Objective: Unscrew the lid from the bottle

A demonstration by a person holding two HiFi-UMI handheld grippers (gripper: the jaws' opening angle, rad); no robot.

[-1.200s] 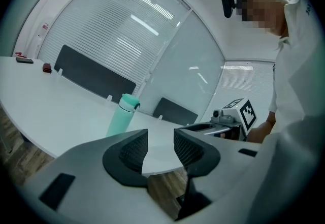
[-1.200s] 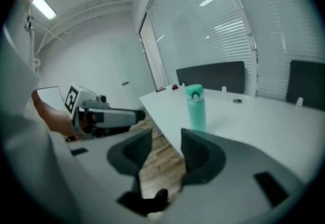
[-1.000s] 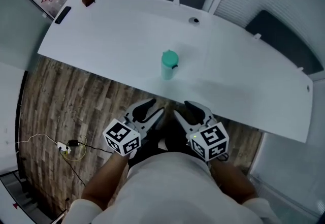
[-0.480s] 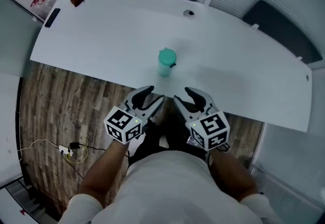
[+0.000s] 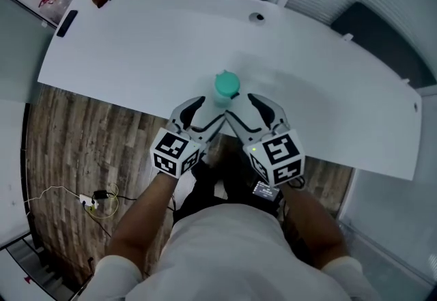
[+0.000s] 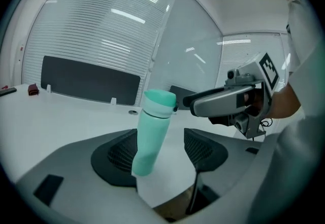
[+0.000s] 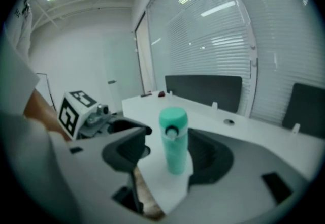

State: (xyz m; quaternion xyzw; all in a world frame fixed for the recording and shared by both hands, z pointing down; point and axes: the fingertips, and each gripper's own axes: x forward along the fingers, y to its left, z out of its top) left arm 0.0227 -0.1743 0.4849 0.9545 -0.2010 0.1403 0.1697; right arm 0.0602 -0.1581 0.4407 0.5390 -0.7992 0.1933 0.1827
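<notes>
White table (image 5: 136, 40), bottle (image 5: 226, 86) before part-hidden jaws

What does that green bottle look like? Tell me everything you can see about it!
The bottle is tall, slim and mint green, with a smooth, matte look. Its rounded lid, the same green, is on and has a small dark bit at its side. The bottle stands upright on the white table, near the front edge. Only the table touches it. The left gripper and the right gripper, whose jaws have just been opening, are close to it, and both are empty.
</notes>
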